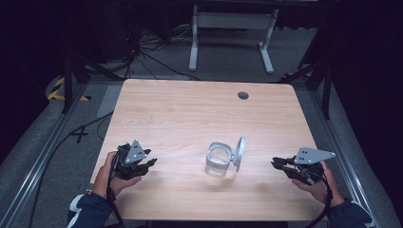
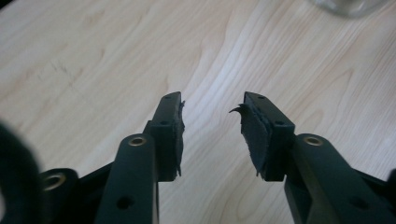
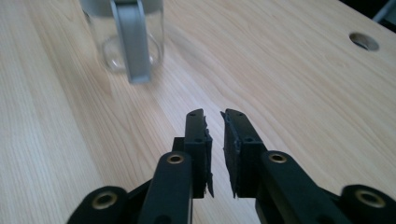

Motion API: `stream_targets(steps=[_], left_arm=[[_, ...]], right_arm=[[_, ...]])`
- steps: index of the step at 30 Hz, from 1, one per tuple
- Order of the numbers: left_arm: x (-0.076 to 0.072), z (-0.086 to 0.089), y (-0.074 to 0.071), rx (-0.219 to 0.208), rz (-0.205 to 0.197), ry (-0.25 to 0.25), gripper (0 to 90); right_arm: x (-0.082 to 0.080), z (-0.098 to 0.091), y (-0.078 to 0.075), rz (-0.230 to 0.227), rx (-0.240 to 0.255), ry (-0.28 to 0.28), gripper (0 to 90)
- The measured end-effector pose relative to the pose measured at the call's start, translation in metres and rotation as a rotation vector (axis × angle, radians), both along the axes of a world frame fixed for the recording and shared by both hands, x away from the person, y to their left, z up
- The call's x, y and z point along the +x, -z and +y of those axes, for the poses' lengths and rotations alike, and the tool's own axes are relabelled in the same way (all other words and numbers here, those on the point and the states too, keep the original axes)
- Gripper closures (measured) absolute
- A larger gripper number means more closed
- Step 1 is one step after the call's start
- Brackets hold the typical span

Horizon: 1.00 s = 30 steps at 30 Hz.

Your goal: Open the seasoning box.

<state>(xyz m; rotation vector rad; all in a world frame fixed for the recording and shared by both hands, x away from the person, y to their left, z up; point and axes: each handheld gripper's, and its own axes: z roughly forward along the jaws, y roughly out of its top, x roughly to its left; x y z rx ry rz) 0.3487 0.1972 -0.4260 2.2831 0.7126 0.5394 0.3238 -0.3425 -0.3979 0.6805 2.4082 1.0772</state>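
The pale wood-grain table (image 1: 190,114) carried a round cable hole (image 1: 243,95) near its far edge. At its middle stood a clear glass jar (image 1: 218,161), its grey hinged lid (image 1: 240,153) flipped up; the left gripper view cut off all but the jar's base. The left gripper (image 1: 151,163) and right gripper (image 1: 275,163) flanked it, well apart, their black jaws parted and grasping nothing, with frayed pads (image 2: 254,133).

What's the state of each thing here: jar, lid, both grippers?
jar: upright on the table, mouth open, looks empty
lid: flipped up, hanging on at the jar's right side
left gripper: jaws apart, nothing between them, clear of the jar
right gripper: jaws narrowly apart, nothing between them, pointing at the jar
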Motion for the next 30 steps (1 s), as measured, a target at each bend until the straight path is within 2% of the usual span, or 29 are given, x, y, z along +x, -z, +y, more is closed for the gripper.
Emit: stream_targets(steps=[1,6,7,12,15,16,19,21,22,23,24,26,30], left_arm=[[-0.001,0.003,0.004,0.01,0.012,-0.006,56.3],[0.0,0.01,0.014,0.003,0.046,-0.023,48.1],[0.002,0.014,0.021,0.005,0.058,-0.032,47.3],[0.001,0.022,0.031,-0.006,0.089,-0.041,44.2],[0.0,0.027,0.038,-0.026,0.111,-0.046,42.5],[0.0,0.029,0.041,-0.028,0.099,-0.042,42.0],[-0.001,0.034,0.048,-0.074,0.133,-0.054,40.0],[-0.002,0.035,0.048,-0.083,0.136,-0.058,39.0],[-0.002,0.038,0.05,-0.102,0.137,-0.068,37.7],[-0.001,0.04,0.051,-0.105,0.128,-0.062,36.8],[-0.002,0.04,0.053,-0.131,0.137,-0.075,36.1],[-0.003,0.041,0.055,-0.15,0.128,-0.075,34.1],[-0.005,0.041,0.055,-0.13,0.12,-0.092,25.4]], right_arm=[[-0.001,-0.004,0.002,0.004,-0.001,0.007,77.5],[-0.006,-0.023,0.013,0.012,-0.004,0.049,70.7],[-0.006,-0.029,0.016,0.018,-0.001,0.064,69.5],[-0.009,-0.046,0.028,0.036,-0.009,0.12,66.1],[-0.012,-0.057,0.033,0.039,-0.004,0.143,64.1],[-0.013,-0.06,0.035,0.045,0.002,0.152,63.6],[-0.014,-0.069,0.041,0.065,0.025,0.175,60.5],[-0.015,-0.074,0.046,0.081,0.033,0.189,58.4],[-0.015,-0.078,0.048,0.084,0.041,0.197,56.5],[-0.016,-0.079,0.05,0.09,0.051,0.202,55.3],[-0.016,-0.082,0.052,0.098,0.061,0.209,54.0],[-0.016,-0.085,0.056,0.104,0.055,0.212,49.1],[-0.016,-0.091,0.068,0.127,0.063,0.225,38.1]])
